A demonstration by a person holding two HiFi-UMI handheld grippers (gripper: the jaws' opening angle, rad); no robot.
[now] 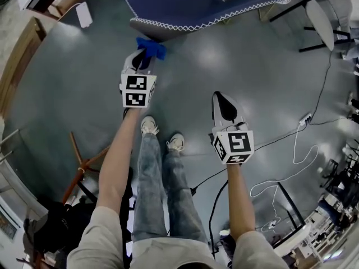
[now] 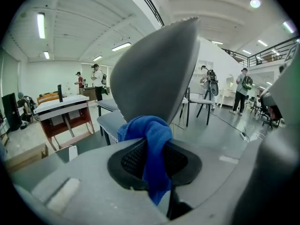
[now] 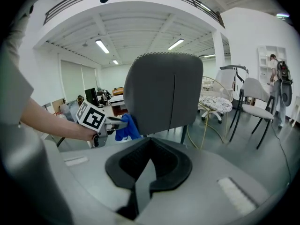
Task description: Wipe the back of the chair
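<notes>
Over glossy floor (image 1: 263,77), left gripper (image 1: 145,58) clamps blue cloth (image 1: 151,48) at grey chair back (image 3: 161,90); right gripper (image 1: 223,101) closed.

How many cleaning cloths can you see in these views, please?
1: the blue cloth, clamped in the left gripper, by the grey chair back's edge. Others may be hidden.

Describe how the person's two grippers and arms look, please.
The left gripper and the right gripper have smooth, pale grey, pointed shells lined in black. Each carries a white cube printed with black square markers. The person wears short, light greyish sleeves; the forearms are bare.
</notes>
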